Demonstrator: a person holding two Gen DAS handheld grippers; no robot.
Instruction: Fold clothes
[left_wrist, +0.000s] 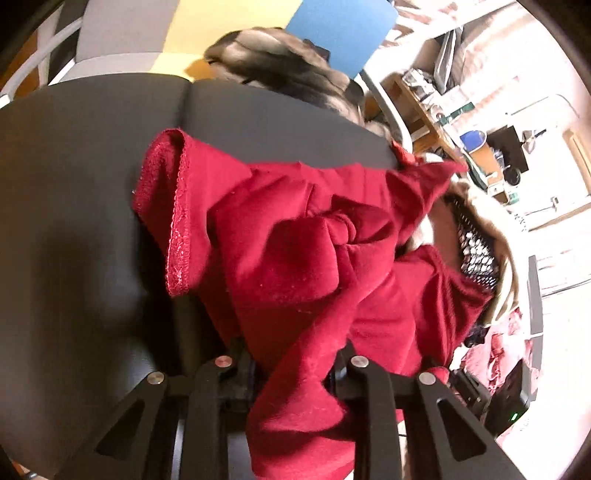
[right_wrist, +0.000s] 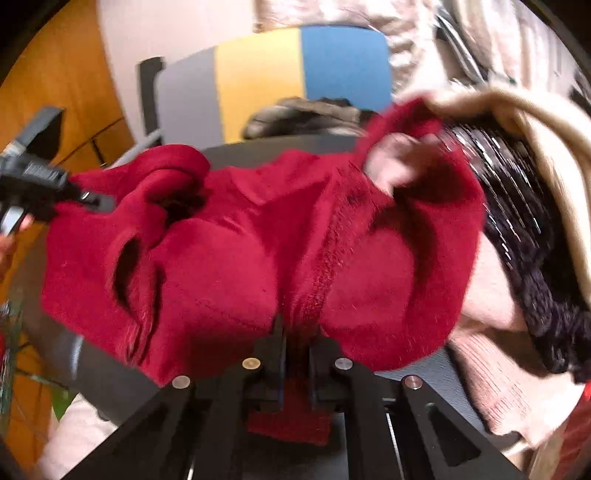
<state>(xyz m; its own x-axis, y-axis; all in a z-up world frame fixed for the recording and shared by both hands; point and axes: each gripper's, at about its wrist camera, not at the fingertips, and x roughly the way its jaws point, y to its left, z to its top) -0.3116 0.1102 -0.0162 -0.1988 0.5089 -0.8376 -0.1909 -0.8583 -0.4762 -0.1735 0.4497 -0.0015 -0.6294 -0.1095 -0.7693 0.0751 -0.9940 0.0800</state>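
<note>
Right tongs (right_wrist: 295, 354) clamped together on a ribbed seam of the red garment (right_wrist: 236, 266); pads buried in the cloth. Left tongs (left_wrist: 291, 373) pinched on a fold of the same red garment (left_wrist: 295, 251) — fingertips hidden under it. Garment bunched and held up over the dark counter (left_wrist: 74, 184), one hemmed edge hanging free. Beyond: a heap of other clothes — beige, black, pink (right_wrist: 517, 236) — blurred at right, a fur-like item (left_wrist: 280, 66) at the far edge, a grey-yellow-blue panel (right_wrist: 258, 77) behind. No legible writing.
</note>
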